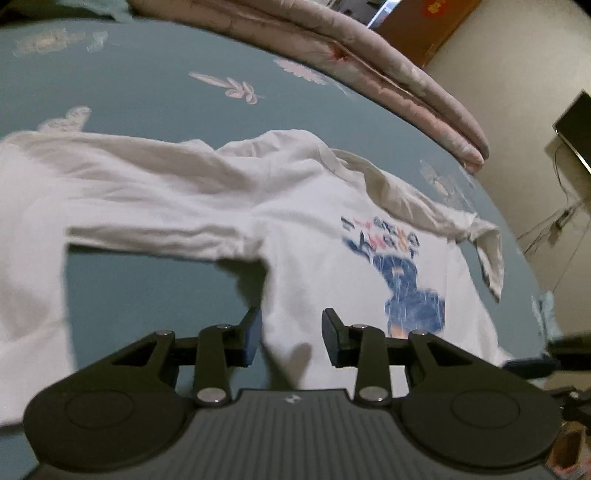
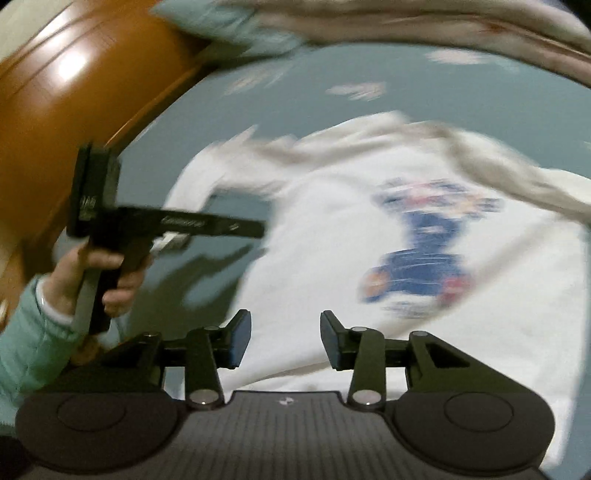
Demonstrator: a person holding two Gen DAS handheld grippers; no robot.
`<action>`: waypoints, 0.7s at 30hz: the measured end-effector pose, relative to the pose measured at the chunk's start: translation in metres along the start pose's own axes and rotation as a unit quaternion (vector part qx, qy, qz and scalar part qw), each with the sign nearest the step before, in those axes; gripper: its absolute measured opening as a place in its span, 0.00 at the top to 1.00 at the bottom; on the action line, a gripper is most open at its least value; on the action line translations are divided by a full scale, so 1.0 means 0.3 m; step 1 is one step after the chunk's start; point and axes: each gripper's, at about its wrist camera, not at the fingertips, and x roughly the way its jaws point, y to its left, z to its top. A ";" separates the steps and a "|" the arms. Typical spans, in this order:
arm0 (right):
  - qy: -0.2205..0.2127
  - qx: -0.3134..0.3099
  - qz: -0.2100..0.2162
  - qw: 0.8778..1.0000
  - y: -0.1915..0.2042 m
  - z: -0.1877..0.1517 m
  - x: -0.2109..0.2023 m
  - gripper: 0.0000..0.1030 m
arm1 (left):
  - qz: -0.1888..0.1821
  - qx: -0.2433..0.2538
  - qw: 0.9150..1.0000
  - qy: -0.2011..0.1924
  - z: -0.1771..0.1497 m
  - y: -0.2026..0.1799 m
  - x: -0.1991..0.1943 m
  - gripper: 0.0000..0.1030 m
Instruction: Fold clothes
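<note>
A white long-sleeved shirt (image 1: pixel 295 229) with a blue print (image 1: pixel 402 280) lies face up on a teal bedsheet (image 1: pixel 147 88). One sleeve (image 1: pixel 122 184) stretches out to the left; the other sleeve (image 1: pixel 424 199) lies folded across the chest. My left gripper (image 1: pixel 291 336) is open and empty, just above the shirt's side edge near the armpit. In the right wrist view the shirt (image 2: pixel 332 258) fills the middle, and my right gripper (image 2: pixel 284 339) is open and empty above its lower part. The left gripper (image 2: pixel 258 229), held by a hand, shows side-on at the left of that view.
A folded pinkish quilt (image 1: pixel 369 66) lies along the far edge of the bed. A wooden headboard (image 2: pixel 55 110) stands at the left in the right wrist view, with a pale pillow (image 2: pixel 229 26) beside it. A wall with cables (image 1: pixel 554 221) is at the right.
</note>
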 end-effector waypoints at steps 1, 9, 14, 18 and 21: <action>-0.014 0.017 -0.013 1.000 -0.029 -0.004 -0.025 0.54 | -0.007 -0.013 1.000 0.004 0.017 0.013 0.028 0.67; -0.053 0.084 -0.066 0.993 -0.130 -0.086 -0.098 0.54 | 0.002 -0.059 0.998 -0.019 0.083 0.055 0.122 0.93; -0.055 0.124 -0.086 0.987 -0.243 -0.111 -0.086 0.54 | 0.052 -0.057 0.995 -0.070 0.145 0.065 0.094 0.98; -0.060 0.130 -0.091 0.985 -0.279 -0.118 -0.108 0.54 | 0.080 -0.045 0.993 -0.080 0.220 0.088 0.103 0.97; -0.058 0.134 -0.098 0.984 -0.301 -0.123 -0.103 0.54 | 0.096 -0.039 0.992 -0.066 0.239 0.092 0.144 0.97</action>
